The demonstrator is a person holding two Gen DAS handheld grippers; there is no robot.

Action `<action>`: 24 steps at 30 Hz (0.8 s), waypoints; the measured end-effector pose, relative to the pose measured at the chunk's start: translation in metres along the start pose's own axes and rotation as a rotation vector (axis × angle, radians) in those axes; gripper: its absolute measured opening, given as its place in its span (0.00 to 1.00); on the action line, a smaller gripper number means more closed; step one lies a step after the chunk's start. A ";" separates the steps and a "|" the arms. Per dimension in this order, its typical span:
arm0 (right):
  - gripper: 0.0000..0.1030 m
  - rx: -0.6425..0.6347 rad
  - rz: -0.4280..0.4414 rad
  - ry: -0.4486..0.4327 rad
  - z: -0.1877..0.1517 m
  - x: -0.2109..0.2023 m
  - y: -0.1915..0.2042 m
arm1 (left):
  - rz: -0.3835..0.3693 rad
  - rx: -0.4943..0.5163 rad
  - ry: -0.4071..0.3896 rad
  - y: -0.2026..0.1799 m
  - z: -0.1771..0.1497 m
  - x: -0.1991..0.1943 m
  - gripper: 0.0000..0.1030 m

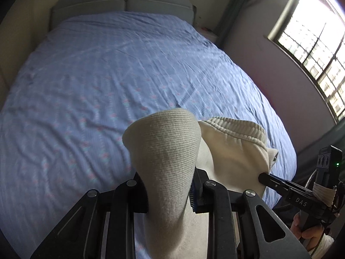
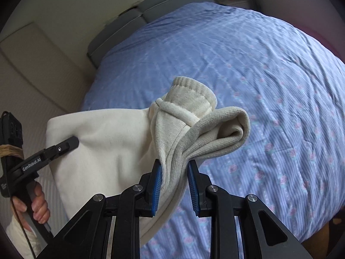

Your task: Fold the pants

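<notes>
The pants [image 2: 103, 151], cream fleece with ribbed cuffs, hang in the air above the blue patterned bed [image 2: 269, 86], carried between the two claws and not yet laid down.

Left claw [image 1: 170, 185]: clenched on a ribbed cuff end, which stands up between its fingers. Right claw [image 2: 174, 179]: its blue pads [image 2: 156, 183] sit on either side of a bunched roll of cuff and seam; the cloth fills the gap and appears gripped, though contact on the right-hand pad is hard to confirm.

Risks, as judged:
- The right claw holds a thick, uneven bundle rather than a flat edge. A layer could slip out when the cloth is pulled taut, dropping one side.
- The fabric is gathered and twisted at both grips. Laid down as it is, it would likely crease or fold crooked.
- The loose lower part hangs below both claws and could drag on the bed and fold under itself.

Difference between views:
- The left wrist view shows the waistband [image 1: 235, 127] with its gathered elastic, the window [image 1: 312, 49], and the right claw biting the cloth from the side.
- The right wrist view shows the broad smooth panel of the pants spanning between the claws, the left claw from the side, the hand [image 2: 38, 205] holding it, and the layering of the bundle, none of it clear from the left.
</notes>
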State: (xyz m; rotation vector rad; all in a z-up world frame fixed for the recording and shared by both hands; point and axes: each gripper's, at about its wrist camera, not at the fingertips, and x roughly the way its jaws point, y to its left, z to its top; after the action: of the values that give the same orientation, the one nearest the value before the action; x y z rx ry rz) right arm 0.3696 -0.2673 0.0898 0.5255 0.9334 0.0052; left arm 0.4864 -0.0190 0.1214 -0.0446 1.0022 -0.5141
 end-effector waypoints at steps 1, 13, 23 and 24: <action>0.24 -0.019 0.010 0.004 -0.001 -0.003 0.008 | 0.004 -0.010 -0.009 0.005 -0.003 -0.009 0.25; 0.24 -0.145 0.112 0.017 -0.039 -0.004 0.148 | 0.033 -0.048 -0.104 0.112 -0.039 -0.124 0.25; 0.24 -0.028 0.078 -0.050 -0.100 0.024 0.265 | -0.053 0.047 -0.058 0.236 -0.032 -0.168 0.24; 0.24 -0.022 0.082 -0.045 -0.104 0.029 0.275 | -0.057 0.050 -0.050 0.244 -0.032 -0.169 0.24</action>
State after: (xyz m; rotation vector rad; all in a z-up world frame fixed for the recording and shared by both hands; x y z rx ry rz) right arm 0.3678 0.0240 0.1368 0.5410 0.8662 0.0776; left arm 0.4834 0.2750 0.1724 -0.0411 0.9410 -0.5875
